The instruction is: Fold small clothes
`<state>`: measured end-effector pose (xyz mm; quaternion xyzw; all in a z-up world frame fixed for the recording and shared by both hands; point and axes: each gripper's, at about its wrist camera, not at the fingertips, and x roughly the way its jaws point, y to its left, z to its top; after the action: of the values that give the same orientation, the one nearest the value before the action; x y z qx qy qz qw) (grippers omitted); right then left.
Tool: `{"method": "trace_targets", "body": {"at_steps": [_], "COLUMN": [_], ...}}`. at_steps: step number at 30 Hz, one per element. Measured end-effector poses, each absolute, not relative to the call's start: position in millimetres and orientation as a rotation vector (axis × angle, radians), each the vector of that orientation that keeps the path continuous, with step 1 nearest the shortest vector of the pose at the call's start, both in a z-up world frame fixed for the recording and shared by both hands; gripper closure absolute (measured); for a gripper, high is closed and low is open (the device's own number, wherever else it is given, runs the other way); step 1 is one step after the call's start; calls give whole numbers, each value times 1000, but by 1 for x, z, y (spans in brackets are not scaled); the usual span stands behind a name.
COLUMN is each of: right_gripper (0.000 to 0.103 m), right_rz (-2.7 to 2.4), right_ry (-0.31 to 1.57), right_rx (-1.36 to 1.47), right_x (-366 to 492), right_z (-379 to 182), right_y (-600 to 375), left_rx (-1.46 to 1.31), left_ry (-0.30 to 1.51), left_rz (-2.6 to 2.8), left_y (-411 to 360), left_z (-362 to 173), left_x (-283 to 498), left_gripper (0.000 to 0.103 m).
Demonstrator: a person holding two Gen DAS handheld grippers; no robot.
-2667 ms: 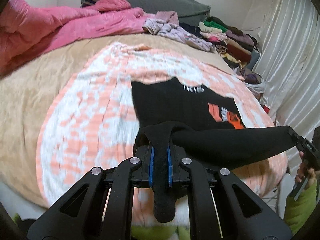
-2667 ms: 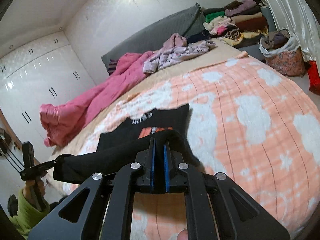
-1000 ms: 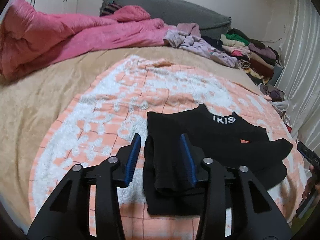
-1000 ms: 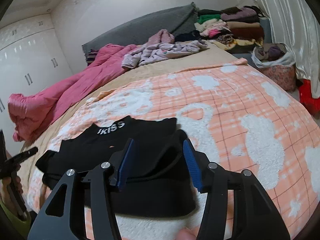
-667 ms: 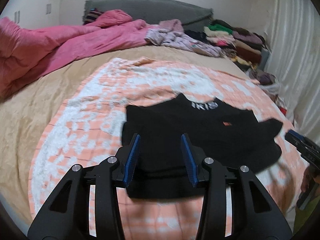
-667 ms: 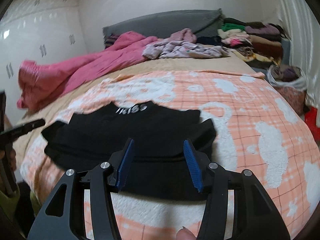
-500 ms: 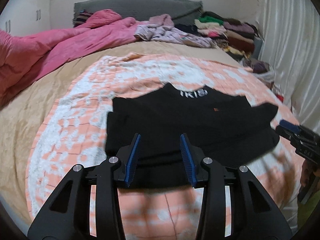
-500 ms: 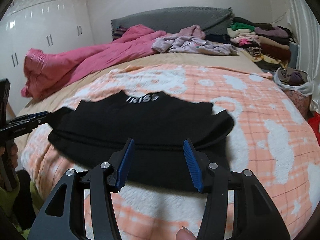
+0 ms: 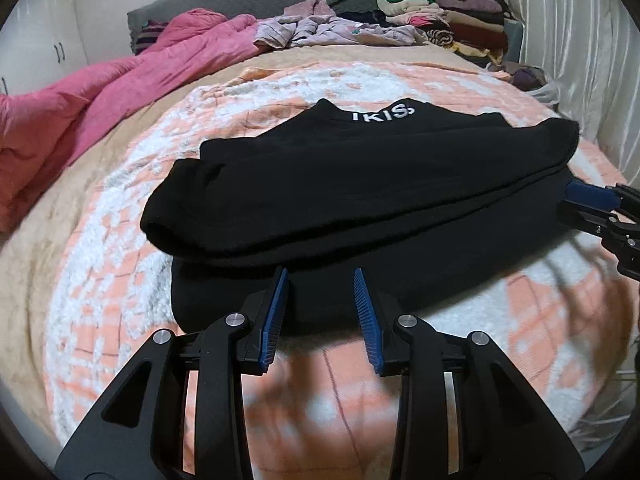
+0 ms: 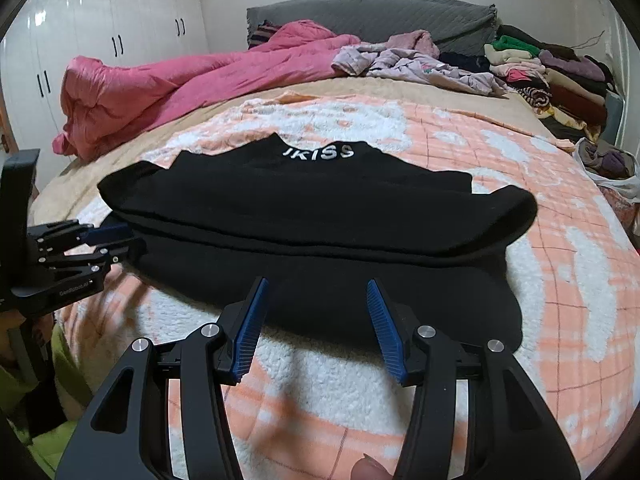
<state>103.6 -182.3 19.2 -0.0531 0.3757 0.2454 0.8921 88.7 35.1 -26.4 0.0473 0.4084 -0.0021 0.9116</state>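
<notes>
The left gripper (image 9: 320, 276) hovers at the near hem of the black top (image 9: 360, 184), its jaws parted, just narrowing, and holding nothing. The right gripper (image 10: 316, 284) hangs further along that hem, jaws wider apart and empty. The top lies folded on the blanket (image 10: 560, 240).

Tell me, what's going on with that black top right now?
Left gripper open, jaws just been closing, nothing pinched. Right gripper open, empty. Black top lies folded on the peach blanket, near hem between both jaws. Nothing in the way.

Folded shirt (image 9: 360, 184) on blanket (image 9: 120, 280)
</notes>
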Motion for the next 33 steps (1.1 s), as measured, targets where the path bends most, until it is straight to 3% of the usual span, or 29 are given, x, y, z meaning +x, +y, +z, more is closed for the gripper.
{"method": "trace_targets", "body": {"at_steps": [8, 33], "right_gripper": [53, 53], "right_rz": [473, 472], "right_ry": [821, 810], "right_rx": [-176, -175], "right_x": [129, 202], "right_z": [0, 8], "right_y": [-168, -140], "left_rx": [112, -66], "left_ry": [841, 801], "left_rz": [14, 40], "left_y": [39, 71], "left_z": [-32, -5], "left_x": [104, 171], "left_gripper": [76, 75]}}
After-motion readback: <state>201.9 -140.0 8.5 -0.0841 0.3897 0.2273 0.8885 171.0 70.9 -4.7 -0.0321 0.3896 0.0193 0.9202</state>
